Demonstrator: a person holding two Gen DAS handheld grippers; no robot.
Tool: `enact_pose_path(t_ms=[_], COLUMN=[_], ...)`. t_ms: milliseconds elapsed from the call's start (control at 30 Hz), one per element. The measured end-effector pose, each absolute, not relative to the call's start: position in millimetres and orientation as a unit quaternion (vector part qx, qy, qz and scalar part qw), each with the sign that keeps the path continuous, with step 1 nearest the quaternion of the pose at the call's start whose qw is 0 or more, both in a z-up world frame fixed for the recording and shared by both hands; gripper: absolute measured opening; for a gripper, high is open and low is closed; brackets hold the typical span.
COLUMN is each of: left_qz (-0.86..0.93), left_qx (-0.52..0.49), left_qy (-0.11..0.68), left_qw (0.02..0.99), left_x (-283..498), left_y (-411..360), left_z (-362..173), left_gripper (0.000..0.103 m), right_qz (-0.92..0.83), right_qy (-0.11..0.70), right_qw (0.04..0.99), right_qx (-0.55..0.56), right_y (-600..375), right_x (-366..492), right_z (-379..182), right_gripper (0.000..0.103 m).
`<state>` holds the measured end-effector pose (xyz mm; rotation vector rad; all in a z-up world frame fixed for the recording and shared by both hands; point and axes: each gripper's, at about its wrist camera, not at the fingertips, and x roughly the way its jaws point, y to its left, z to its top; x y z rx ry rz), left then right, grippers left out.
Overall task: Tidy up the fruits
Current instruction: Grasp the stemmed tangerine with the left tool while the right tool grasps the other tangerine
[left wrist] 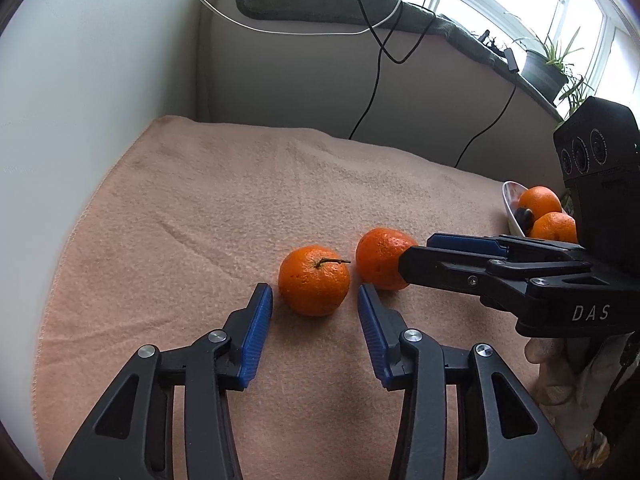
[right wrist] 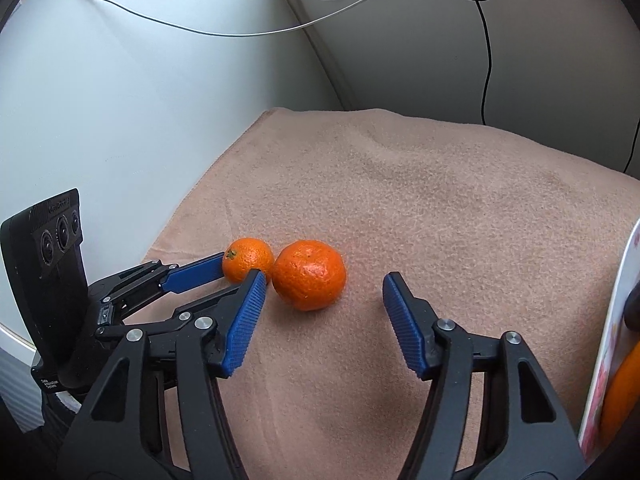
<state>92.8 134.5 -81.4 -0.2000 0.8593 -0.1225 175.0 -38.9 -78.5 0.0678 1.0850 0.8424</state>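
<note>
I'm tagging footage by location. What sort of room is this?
Probably a home room beside a window: a towel-covered table, potted plants on the sill, loose cables down the wall, and a bowl of tangerines.

At the right edge of the left wrist view, the black right gripper (left wrist: 416, 258) covers the near side of a bumpy orange mandarin (left wrist: 380, 258) and most of a white shallow bowl (left wrist: 510, 206). A small dark item (left wrist: 524, 214) in that bowl is too small to identify. In the right wrist view, the frame's right edge cuts the bowl (right wrist: 616, 320) off.
</note>
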Motion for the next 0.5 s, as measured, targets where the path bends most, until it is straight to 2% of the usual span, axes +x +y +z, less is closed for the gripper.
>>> enact_pose_path(t_ms=[300, 367, 500], left_qz=[-0.062, -0.063, -0.064], left_qx=[-0.106, -0.107, -0.105], left_qy=[0.422, 0.422, 0.422], left_qw=[0.898, 0.898, 0.898], left_x=[99.7, 100.0, 101.9], left_y=[139.9, 140.8, 139.2], left_z=[-84.6, -84.7, -84.8], left_gripper=[0.038, 0.037, 0.036], right_qz=[0.399, 0.401, 0.405], right_qy=[0.510, 0.511, 0.513], right_qw=[0.761, 0.759, 0.756], right_qx=[0.043, 0.041, 0.040], right_y=[-30.2, -29.0, -27.5], right_x=[180.9, 180.2, 179.6], right_z=[-90.2, -90.2, -91.3], right_gripper=[0.062, 0.057, 0.053])
